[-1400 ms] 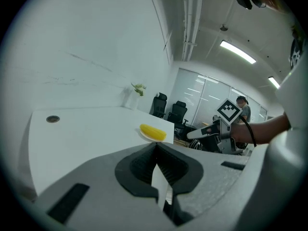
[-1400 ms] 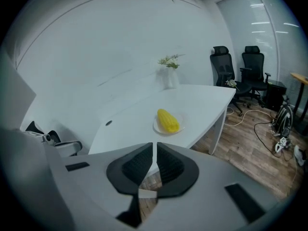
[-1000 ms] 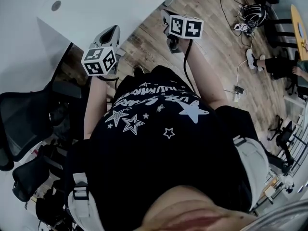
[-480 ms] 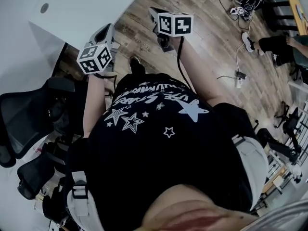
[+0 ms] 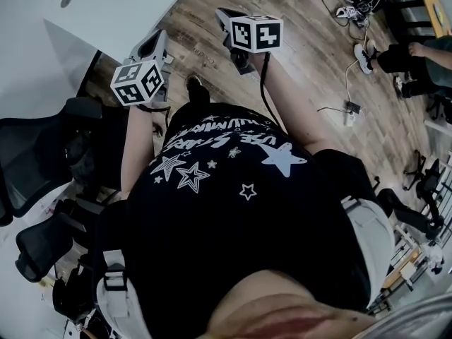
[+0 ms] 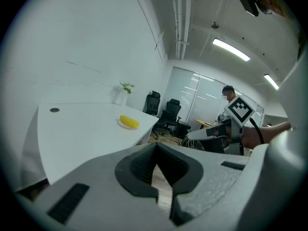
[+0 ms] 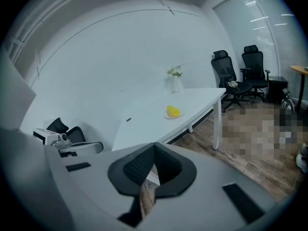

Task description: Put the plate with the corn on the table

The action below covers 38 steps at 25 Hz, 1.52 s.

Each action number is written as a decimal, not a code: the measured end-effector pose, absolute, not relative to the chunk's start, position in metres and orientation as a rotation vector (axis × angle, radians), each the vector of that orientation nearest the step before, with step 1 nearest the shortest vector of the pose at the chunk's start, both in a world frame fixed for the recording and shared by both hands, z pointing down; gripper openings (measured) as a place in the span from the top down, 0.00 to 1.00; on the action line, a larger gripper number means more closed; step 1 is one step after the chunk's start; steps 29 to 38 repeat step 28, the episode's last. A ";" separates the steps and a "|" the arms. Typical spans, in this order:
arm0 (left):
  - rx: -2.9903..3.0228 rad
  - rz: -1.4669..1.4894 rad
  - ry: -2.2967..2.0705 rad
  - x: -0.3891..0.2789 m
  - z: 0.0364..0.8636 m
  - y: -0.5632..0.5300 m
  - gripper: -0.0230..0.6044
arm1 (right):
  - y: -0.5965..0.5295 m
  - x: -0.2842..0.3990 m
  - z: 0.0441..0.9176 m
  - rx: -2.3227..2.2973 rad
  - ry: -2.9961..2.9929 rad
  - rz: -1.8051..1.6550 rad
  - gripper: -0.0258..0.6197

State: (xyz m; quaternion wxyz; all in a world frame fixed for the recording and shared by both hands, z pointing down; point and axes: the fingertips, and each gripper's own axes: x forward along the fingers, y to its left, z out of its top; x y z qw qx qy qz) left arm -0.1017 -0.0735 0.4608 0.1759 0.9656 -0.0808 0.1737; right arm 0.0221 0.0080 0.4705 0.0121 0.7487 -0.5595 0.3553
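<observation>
Left tool [image 6: 156, 170]: jaws together, pads touching, nothing between them. We hold it up in front of us, near the edge of the worktop.
Right tool [image 7: 153, 167]: jaws also closed on nothing. It is held beside the left one, over the floor [image 5: 311, 55].
Underfoot: cables [image 5: 337, 109] trail across the boards to our right, and an office chair [image 5: 35, 168] stands close on our left. We judge that a step taken while watching the tools could catch either one.
Worktop [image 6: 82, 138]: white, with its near edge just ahead of the left tool. A careless swing of that tool could knock it.
Plate [image 7: 168, 116]: it rests on the worktop, well apart from both tools and fairly near the long edge that faces the room.
Corn [image 6: 128, 121]: yellow, lying on the plate, and loose as far as we can tell.
Task status: we judge the placing done, since the plate sits on the worktop and neither tool grips it.
Risk on reaching back: closed jaws would shove the rim rather than take it. A push toward the edge could slide the plate off or roll the corn out.
Vase [image 7: 175, 83]: it stands beyond the plate, toward the wall. Only a long overreach could tip it, which we rate unlikely.
</observation>
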 end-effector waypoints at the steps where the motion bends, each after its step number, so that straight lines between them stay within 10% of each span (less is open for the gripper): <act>1: 2.737 0.487 -0.228 -0.105 0.459 -0.069 0.96 | 0.013 0.019 0.470 2.334 -1.746 1.104 0.95; 38: 2.745 0.444 -0.243 -0.166 0.451 -0.015 0.96 | 0.060 -0.052 0.460 2.268 -1.777 1.034 0.95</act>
